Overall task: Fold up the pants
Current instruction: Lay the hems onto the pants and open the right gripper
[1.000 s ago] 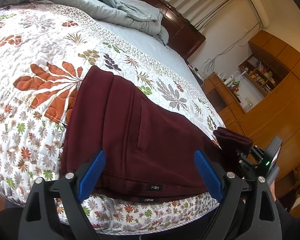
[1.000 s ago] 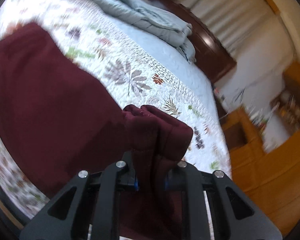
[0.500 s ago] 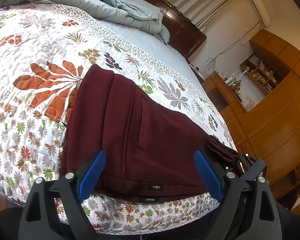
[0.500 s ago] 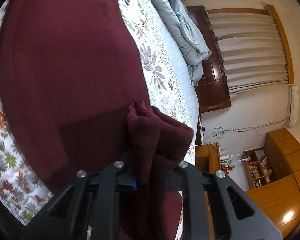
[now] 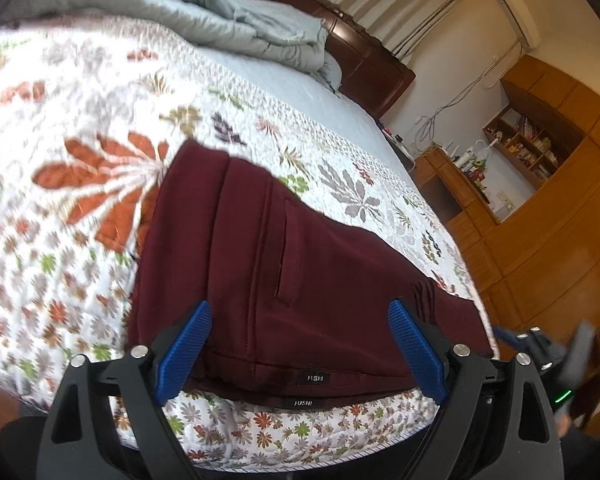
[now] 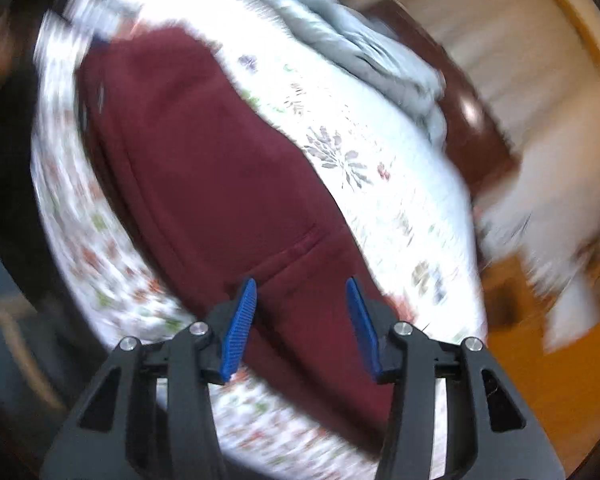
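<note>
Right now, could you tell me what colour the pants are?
Dark maroon pants, clearest in the left wrist view.

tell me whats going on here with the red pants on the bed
A person with a handheld gripper in each hand is folding maroon pants on a floral quilt. The pants lie flat near the bed's edge, waistband toward the left gripper, whose blue fingers are spread wide and hold nothing. The right gripper is also open and empty, over the leg end; its view is blurred with motion. A grey comforter is bunched at the headboard.
</note>
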A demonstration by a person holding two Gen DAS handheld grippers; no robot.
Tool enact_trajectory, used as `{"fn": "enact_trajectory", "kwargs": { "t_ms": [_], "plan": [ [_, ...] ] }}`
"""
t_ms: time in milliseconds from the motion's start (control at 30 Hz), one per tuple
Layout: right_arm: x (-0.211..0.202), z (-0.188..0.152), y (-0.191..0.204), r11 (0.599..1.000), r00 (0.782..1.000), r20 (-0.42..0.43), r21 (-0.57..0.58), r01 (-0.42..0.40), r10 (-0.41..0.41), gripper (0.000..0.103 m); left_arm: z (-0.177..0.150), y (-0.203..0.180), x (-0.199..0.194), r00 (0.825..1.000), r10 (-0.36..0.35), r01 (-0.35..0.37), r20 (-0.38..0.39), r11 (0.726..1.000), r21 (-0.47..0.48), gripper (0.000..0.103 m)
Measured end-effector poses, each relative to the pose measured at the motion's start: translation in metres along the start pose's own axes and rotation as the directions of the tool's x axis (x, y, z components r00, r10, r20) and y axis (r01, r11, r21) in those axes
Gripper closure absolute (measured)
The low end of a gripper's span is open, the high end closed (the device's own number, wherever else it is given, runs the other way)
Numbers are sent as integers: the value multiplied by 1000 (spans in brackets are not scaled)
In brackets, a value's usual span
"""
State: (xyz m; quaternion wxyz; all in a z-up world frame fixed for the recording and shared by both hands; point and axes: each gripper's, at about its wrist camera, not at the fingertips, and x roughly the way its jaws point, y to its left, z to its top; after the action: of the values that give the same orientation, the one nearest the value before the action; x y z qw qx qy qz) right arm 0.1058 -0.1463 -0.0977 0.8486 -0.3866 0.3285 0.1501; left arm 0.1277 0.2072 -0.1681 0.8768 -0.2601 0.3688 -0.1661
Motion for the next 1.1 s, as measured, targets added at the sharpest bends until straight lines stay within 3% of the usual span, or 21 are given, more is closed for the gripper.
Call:
{"fn": "enact_trajectory", "kwargs": {
  "t_ms": [100,167,200,233,267,300,400,467,533,700,867,933,1100],
  "plan": [
    [-18,-23,-78,950,999,-6,309,-44,48,57,0,-43,-15,998,27,-34,56,991,130,13],
    [-13,-61,-137,861,997,-46,508,-31,63,59,2,-87,-16,996,-70,58,55,981,188,13],
    [-8,-78,-155,821,995,-65,570,-29,80,68,2,-105,-14,993,-109,96,49,972,214,13],
    [-1,-95,-170,777,991,-78,629,-36,109,79,1,-133,-7,985,-170,158,25,953,257,13],
    [9,-115,-188,716,984,-79,696,-61,161,83,0,-157,1,974,-224,217,-9,930,296,13],
    [15,-128,-193,680,978,-74,729,-80,194,89,-2,-180,12,962,-269,267,-42,906,328,13],
    [37,-154,-205,587,961,-54,800,-120,271,94,-8,-232,47,922,-362,388,-139,851,355,13],
    [43,-160,-197,567,956,-43,812,-135,290,96,-15,-253,72,903,-385,429,-191,836,344,13],
    [46,-162,-181,582,951,-42,799,-152,306,96,-23,-266,99,889,-386,450,-246,832,323,13],
    [69,-172,-169,640,927,-105,751,-163,359,98,-49,-263,143,876,-340,441,-343,851,284,13],
    [78,-184,-174,613,906,-78,760,-216,416,98,-73,-251,171,851,-306,425,-427,879,216,13],
    [75,-183,-182,584,898,-42,773,-248,437,94,-81,-241,179,848,-290,405,-445,895,189,13],
    [78,-181,-230,422,895,128,847,-323,428,92,-86,-233,181,841,-301,412,-449,895,172,13]
  ]
}}
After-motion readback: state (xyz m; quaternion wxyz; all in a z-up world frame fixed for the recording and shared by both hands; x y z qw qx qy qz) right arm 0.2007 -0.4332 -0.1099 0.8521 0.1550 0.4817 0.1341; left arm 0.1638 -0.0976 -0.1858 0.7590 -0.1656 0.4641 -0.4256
